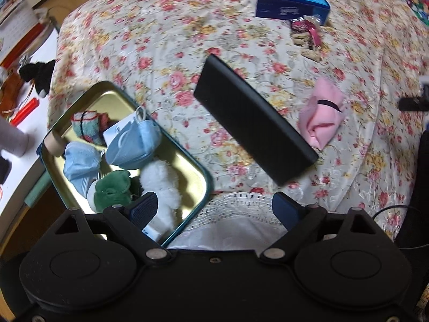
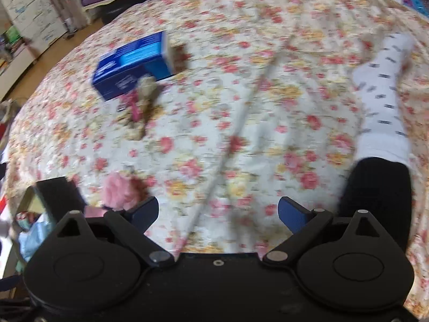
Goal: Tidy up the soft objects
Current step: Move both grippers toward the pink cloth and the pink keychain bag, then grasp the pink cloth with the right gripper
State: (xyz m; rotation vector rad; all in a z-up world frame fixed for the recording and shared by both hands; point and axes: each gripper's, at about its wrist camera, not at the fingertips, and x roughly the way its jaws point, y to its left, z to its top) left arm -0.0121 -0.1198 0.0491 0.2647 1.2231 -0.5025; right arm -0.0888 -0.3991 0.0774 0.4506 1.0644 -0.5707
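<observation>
The left gripper has its jaws apart, nothing between them, above the floral cloth beside the tray. In the tray lie two masks, a green toy, a white plush and a knit piece. A black case and a pink cloth rest on the cloth. The right gripper is likewise wide and empty; a white sock lies to its right, a blue box farther off.

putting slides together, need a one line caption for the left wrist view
Open left gripper above a floral cloth, beside a tray of masks and plush toys; pink cloth bundle lies outside.
</observation>
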